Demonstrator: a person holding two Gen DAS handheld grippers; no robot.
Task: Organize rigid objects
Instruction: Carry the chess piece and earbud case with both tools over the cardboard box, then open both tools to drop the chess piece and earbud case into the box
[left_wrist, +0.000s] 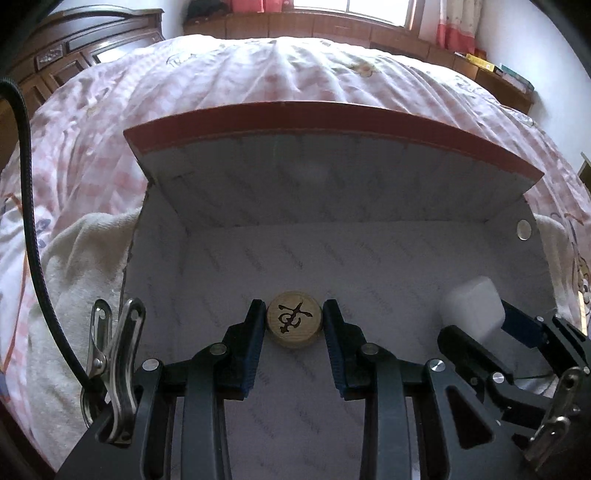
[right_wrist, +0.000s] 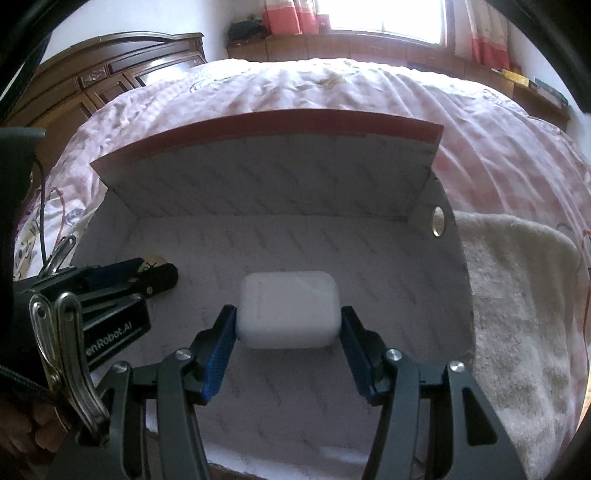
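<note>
An open box (left_wrist: 221, 206) with a white patterned lining and a red-edged lid (left_wrist: 332, 122) lies on a bed. My left gripper (left_wrist: 293, 323) is shut on a round wooden chess piece (left_wrist: 293, 323) with a black character, held inside the box. My right gripper (right_wrist: 288, 325) is shut on a white earbud case (right_wrist: 288, 310), also inside the box. The right gripper shows at the right of the left wrist view (left_wrist: 480, 332) with the white case (left_wrist: 471, 306). The left gripper shows at the left of the right wrist view (right_wrist: 144, 275).
The box (right_wrist: 448, 258) rests on a cream fleece towel (right_wrist: 517, 295) over a pink checked quilt (left_wrist: 258, 74). A dark wooden headboard (left_wrist: 74, 48) stands at the far left. A window ledge with books (left_wrist: 495, 70) runs along the back.
</note>
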